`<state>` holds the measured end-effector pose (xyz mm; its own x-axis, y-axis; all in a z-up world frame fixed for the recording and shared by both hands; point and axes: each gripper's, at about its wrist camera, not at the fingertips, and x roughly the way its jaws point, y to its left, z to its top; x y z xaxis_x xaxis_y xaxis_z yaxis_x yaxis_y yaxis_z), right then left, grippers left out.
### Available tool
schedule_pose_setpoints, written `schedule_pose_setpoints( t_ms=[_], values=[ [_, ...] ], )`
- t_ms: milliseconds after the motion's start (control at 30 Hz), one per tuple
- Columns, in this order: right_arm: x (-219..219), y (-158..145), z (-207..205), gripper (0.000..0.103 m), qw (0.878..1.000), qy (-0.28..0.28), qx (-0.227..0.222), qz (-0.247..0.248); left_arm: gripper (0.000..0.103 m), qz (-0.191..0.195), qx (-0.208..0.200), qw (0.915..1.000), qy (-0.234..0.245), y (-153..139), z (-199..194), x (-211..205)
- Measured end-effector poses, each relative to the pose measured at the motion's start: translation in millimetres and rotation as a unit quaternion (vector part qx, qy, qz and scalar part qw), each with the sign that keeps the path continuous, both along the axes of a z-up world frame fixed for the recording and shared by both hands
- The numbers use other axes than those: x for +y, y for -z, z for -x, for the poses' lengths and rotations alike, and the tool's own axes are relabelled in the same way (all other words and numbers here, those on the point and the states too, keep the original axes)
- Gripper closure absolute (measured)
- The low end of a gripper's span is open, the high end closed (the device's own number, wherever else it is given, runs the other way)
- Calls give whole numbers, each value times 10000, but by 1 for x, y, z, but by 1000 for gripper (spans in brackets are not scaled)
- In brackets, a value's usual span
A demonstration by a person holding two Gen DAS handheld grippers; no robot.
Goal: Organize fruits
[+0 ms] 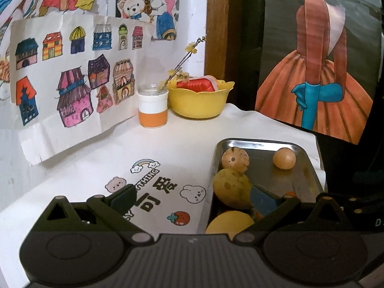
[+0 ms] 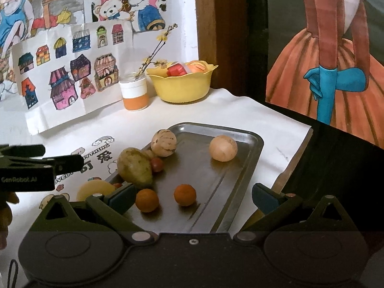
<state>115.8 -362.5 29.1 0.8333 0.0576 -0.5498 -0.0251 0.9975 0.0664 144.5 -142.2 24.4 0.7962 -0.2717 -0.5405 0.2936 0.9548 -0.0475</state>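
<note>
Fruit on tray (image 2: 240, 180) — between wide right tongs (image 2: 194, 200).

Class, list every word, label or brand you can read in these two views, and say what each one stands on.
"GenRobot.AI": on the side of the left gripper, in the right wrist view.
"YTHING": partly hidden, under a rainbow on the white table cover.
"可爱": large black characters on the same cover; the print around them is hidden.
"D": cut-off mark on dark gear at the right edge of the left wrist view.
Nothing else is readable.
</note>
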Motion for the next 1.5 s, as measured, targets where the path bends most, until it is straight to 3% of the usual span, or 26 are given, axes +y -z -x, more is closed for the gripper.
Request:
schedule_pose_setpoints(
  t_ms=[567, 767, 1267, 1500],
  values=[
    [21, 19, 28, 1, 9982, 500, -332, 37, 0, 361, -20, 9987, -373, 11, 19, 23],
    [28, 16, 49, 1, 9917, 1045, -723, 186, 0, 524, -12, 9979, -380, 14, 27, 33],
    [50, 13, 63, 1, 9811, 1426, -1229, 439, 0, 601, -184, 9972, -403, 21, 39, 45],
    [66, 18, 74, 1, 9753, 1583, -1468, 459, 0, 623, -226, 9942, -851, 25, 53, 62]
  ],
)
